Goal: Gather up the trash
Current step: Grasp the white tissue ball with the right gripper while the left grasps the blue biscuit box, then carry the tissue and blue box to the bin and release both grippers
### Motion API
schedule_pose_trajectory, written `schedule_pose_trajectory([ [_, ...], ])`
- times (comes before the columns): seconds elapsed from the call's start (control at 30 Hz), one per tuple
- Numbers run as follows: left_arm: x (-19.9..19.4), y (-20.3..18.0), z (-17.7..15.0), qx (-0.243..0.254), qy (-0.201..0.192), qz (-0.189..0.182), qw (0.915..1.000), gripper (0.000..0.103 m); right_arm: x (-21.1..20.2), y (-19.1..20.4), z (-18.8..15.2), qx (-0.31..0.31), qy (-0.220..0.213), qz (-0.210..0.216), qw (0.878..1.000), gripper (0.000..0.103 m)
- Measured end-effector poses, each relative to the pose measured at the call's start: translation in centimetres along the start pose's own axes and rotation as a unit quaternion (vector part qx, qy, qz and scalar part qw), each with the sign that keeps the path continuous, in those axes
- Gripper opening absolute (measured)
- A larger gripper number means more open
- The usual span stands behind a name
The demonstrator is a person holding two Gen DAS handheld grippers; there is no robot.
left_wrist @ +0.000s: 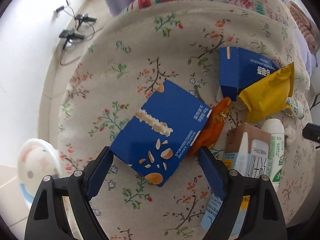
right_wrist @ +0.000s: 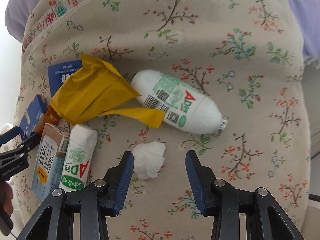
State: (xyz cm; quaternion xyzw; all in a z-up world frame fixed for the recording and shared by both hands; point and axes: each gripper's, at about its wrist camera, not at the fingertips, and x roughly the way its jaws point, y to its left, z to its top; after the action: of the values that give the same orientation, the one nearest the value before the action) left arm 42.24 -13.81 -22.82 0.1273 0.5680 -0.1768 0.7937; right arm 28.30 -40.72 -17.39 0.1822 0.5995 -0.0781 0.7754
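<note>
Black-framed tongs (right_wrist: 159, 160) with ribbed blue pads (right_wrist: 125, 180), silver screws.

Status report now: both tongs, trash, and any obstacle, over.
Left tongs open around blue almond box. Right tongs open, crumpled tissue just ahead. Orange wrapper touches the box. Over.
</note>
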Motion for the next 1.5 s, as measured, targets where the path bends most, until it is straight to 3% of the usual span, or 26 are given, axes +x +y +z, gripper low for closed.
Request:
schedule_pose_trajectory([
  [0.17, 0.2, 0.0, 0.5, -0.003, -0.008, -0.002, 1.0, 0.087, 1.6, 0.7, -0.1, -0.007, 0.02, 0.002, 1.0, 0.048],
  [0.33, -0.1, -0.2, 0.1, -0.008, -0.009, -0.023, 0.9997, 0.066, 3.3, 1.3, -0.4, -0.011, 0.033, 0.001, 0.999, 0.048],
  [0.4, -0.4, 0.0, 0.1, -0.018, -0.008, -0.026, 0.9995, 0.064, 3.6, 1.5, -0.4, -0.011, 0.035, 0.002, 0.999, 0.048],
  [0.67, -0.5, 0.9, 0.3, -0.035, -0.015, -0.026, 0.9989, 0.063, 5.0, 3.9, 0.0, -0.012, 0.036, 0.001, 0.999, 0.048],
  [0.83, -1.7, 1.0, -0.1, -0.037, -0.025, -0.034, 0.9984, 0.063, 5.0, 3.4, 0.2, -0.006, 0.036, 0.004, 0.999, 0.048],
  [1.0, -1.9, 1.5, -0.9, -0.049, -0.01, -0.053, 0.9973, 0.063, 5.0, 2.4, 0.3, -0.006, 0.04, 0.007, 0.999, 0.047],
  [1.07, -1.6, 1.9, -1.4, -0.055, -0.004, -0.055, 0.997, 0.063, 5.4, 2.8, 0.1, -0.011, 0.044, 0.004, 0.999, 0.042],
  [1.1, -1.5, 2.1, -1.7, -0.059, 0.0, -0.059, 0.9965, 0.063, 5.6, 2.9, 0.1, -0.015, 0.046, 0.002, 0.999, 0.034],
  [1.23, -1.1, 3.5, -2.4, -0.09, 0.015, -0.079, 0.9927, 0.064, 6.1, 3.6, -0.1, -0.022, 0.047, -0.009, 0.999, 0.025],
  [1.37, -0.9, 4.5, -2.6, -0.121, 0.016, -0.114, 0.986, 0.065, 5.7, 3.6, -0.2, -0.015, 0.039, -0.002, 0.999, 0.023],
  [1.5, -0.9, 5.1, -2.6, -0.143, 0.014, -0.12, 0.9823, 0.065, 4.7, 3.8, -0.4, -0.013, 0.025, 0.004, 1.0, 0.023],
])
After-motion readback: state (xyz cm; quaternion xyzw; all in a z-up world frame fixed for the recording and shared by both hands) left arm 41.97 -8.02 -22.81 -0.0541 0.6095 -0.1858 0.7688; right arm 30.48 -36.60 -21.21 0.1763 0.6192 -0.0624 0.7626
